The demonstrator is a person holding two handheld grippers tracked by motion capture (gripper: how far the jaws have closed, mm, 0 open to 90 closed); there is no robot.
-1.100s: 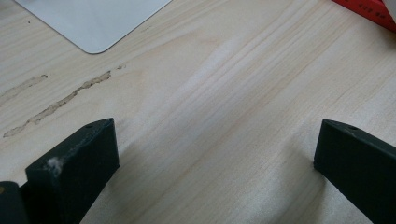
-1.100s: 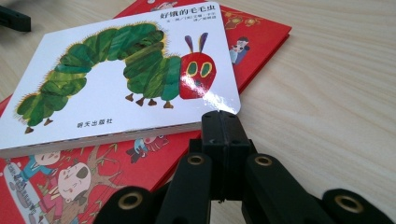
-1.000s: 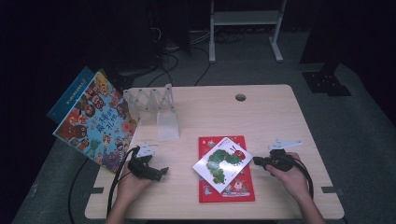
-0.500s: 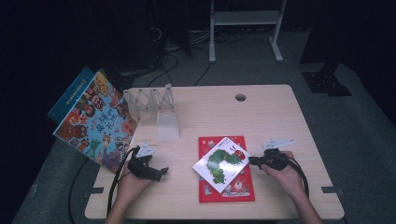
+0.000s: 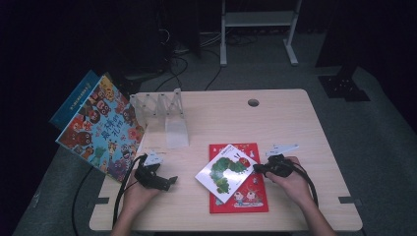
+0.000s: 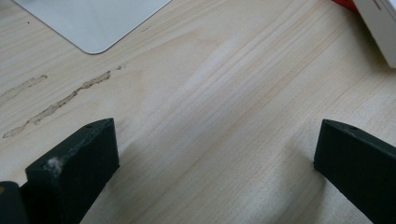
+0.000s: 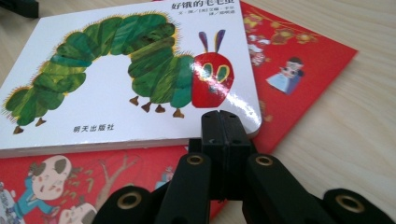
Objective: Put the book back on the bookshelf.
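Observation:
A white board book with a green caterpillar (image 5: 225, 172) (image 7: 116, 79) lies askew on top of a larger red picture book (image 5: 246, 196) (image 7: 299, 60) at the front middle of the table. My right gripper (image 5: 258, 169) (image 7: 219, 126) is shut, jaws pressed flat together, with its tip right at the white book's near right corner, low over the red cover. Nothing shows between its jaws. My left gripper (image 5: 169, 182) (image 6: 215, 135) rests open on bare wood to the left of the books, jaws wide apart with nothing between them.
A clear plastic book rack (image 5: 164, 110) stands at the back left of the wooden table (image 5: 295, 123). A large colourful book (image 5: 101, 128) leans off the left edge. A cable hole (image 5: 253, 103) sits at the back middle. Cables trail from both grippers.
My right gripper has slid left across the table up to the white book's corner. The left gripper has stayed where it was.

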